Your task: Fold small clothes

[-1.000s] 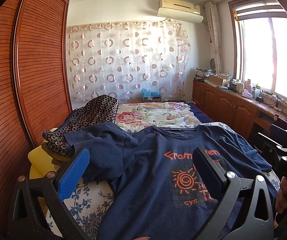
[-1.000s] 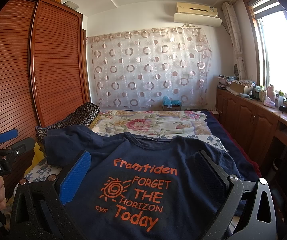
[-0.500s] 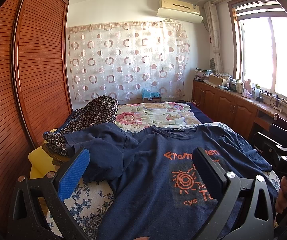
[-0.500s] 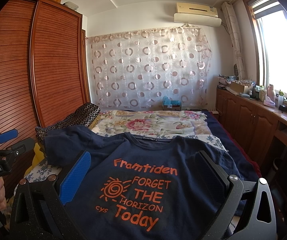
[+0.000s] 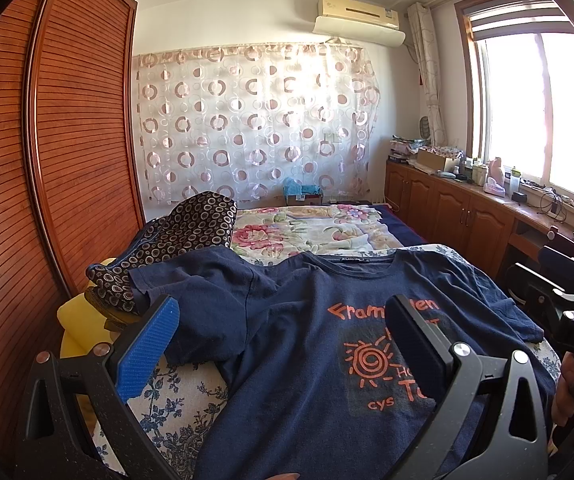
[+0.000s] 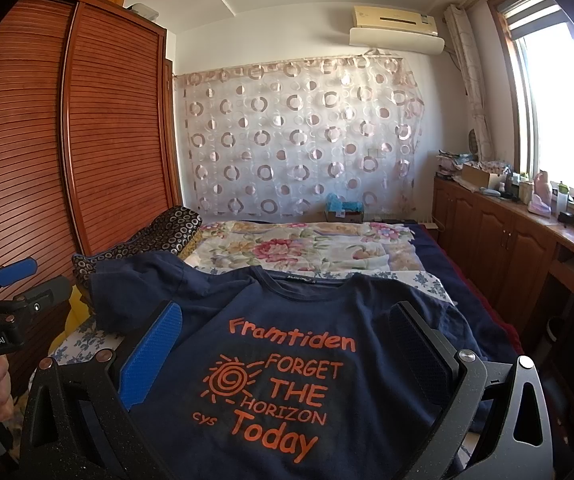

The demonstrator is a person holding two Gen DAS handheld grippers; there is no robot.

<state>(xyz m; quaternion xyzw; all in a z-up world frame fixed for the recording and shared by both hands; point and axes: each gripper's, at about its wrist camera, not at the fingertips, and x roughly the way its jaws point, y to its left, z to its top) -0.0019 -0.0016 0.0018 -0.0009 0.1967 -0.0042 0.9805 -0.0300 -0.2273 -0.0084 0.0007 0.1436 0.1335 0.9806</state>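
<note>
We hold the left hand-held gripper (image 5: 283, 336) and the right hand-held gripper (image 6: 287, 344) side by side above the near end of the bed (image 6: 427, 284), each with its fingers spread wide apart and nothing between them. The navy T-shirt (image 6: 287, 320) lies face up on the bed, its orange print readable and its collar pointing away from us, so we judge it is spread out ready for a first fold that has not begun. Its body looks fairly flat, but the left sleeve (image 5: 207, 300) is rumpled and rides up against a dark circle-patterned cloth (image 5: 183, 236) that is heaped at the bed's left edge, beside the wardrobe (image 5: 67, 160).

The left gripper sits nearer that sleeve, the right one over the print, which suits taking one side each. We think the sleeve wants smoothing or pulling clear of the patterned cloth first, or the fold may catch both fabrics. A floral quilt (image 6: 307, 248) covers the far half of the bed, well apart from the shirt's hem.
</note>
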